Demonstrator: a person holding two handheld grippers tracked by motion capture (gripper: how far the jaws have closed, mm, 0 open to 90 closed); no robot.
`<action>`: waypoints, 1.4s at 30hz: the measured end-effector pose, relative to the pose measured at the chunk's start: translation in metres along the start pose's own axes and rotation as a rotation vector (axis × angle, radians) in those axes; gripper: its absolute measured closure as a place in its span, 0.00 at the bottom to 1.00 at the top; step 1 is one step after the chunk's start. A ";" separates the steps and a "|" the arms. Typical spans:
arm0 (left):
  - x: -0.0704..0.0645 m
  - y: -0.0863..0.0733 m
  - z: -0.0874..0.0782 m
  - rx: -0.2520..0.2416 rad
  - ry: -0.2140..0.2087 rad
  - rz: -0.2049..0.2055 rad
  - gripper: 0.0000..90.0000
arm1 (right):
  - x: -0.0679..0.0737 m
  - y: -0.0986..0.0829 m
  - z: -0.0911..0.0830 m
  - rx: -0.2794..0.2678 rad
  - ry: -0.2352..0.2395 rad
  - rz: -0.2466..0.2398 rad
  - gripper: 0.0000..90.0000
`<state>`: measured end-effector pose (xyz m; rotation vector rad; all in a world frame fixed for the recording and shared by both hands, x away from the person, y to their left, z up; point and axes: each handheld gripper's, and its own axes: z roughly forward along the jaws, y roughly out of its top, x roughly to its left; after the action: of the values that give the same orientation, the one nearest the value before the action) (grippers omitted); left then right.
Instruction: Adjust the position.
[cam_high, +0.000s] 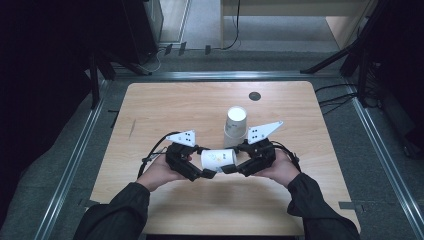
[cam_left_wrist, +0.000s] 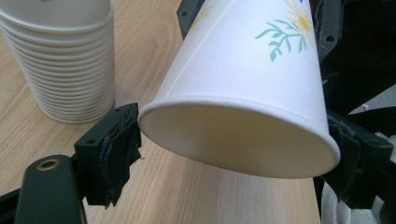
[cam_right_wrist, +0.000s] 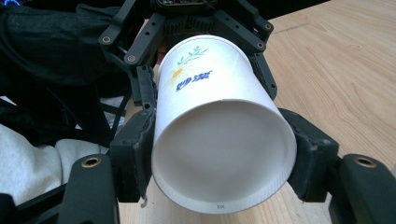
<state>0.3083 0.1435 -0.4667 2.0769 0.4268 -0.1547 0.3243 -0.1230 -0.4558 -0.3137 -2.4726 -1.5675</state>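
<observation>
High view: smooth tapered paper cup (cam_high: 218, 158) pinched sideways between left tongs (cam_high: 206, 173) and right tongs (cam_high: 231, 168)

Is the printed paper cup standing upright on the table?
No, the printed cup lies sideways in the air, clamped between the left tool and right tool.

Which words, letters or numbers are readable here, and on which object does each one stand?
"DX": small print on the bottom rim of the cup.
Blue characters under the flower print on the cup's side: too blurred to read.
Stack of cups: no readable text.
</observation>
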 end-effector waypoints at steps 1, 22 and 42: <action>0.000 0.000 0.000 -0.003 -0.004 0.003 0.17 | 0.000 0.000 0.000 0.001 0.000 0.001 0.38; -0.001 -0.001 -0.001 -0.011 -0.007 0.037 0.22 | -0.002 0.000 0.003 -0.004 0.023 0.020 0.38; -0.003 0.000 -0.005 -0.010 -0.021 0.069 0.25 | -0.002 -0.001 0.003 0.004 0.047 0.025 0.39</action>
<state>0.3048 0.1469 -0.4635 2.0750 0.3424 -0.1324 0.3259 -0.1209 -0.4580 -0.3024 -2.4262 -1.5420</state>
